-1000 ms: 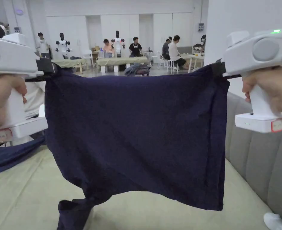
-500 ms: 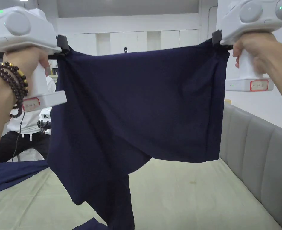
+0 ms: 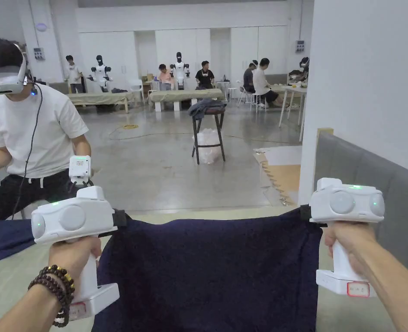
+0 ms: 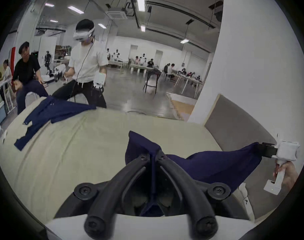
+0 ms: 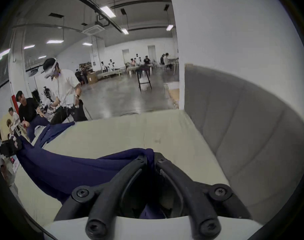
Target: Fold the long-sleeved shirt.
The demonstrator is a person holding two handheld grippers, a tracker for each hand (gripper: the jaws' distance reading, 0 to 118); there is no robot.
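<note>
Both grippers have come down from head height: the left gripper [image 3: 120, 219] and the right gripper [image 3: 304, 212] each pinch a top corner of the dark navy long-sleeved shirt [image 3: 207, 272], stretched between them over the pale green bed [image 4: 88, 139]. It seems ready for laying flat.

Count, near scene: two grippers, left [image 3: 121, 218] and right [image 3: 303, 212]. Two navy garments: one shirt [image 3: 207, 276] between the grippers, one [image 4: 49, 112] lying on the bed [image 4: 95, 139]. One stool [image 3: 208, 129]. Two humanoid robots [image 3: 100, 71] at the back.
</note>
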